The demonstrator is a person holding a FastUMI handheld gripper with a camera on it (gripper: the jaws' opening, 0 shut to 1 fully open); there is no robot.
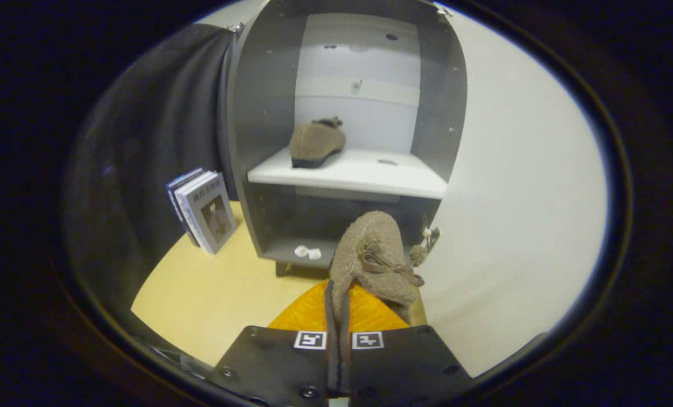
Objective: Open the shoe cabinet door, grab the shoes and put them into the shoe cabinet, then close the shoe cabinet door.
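Pale wood floor (201, 305); dark cloth wall to the left, plain off-white wall to the right. One grey shoe cabinet (263, 113) stands open, with one white shelf (370, 175) across its middle. Two shoes counted, both brown and fuzzy: one shoe (315, 144) rests at the shelf's left end; the other, a bow-trimmed shoe (370, 257), hangs before the lower compartment, its heel rim pinched between the gripper's (338, 316) nearly closed fingers. Two or three books (203, 209) lean by the cabinet's left side.
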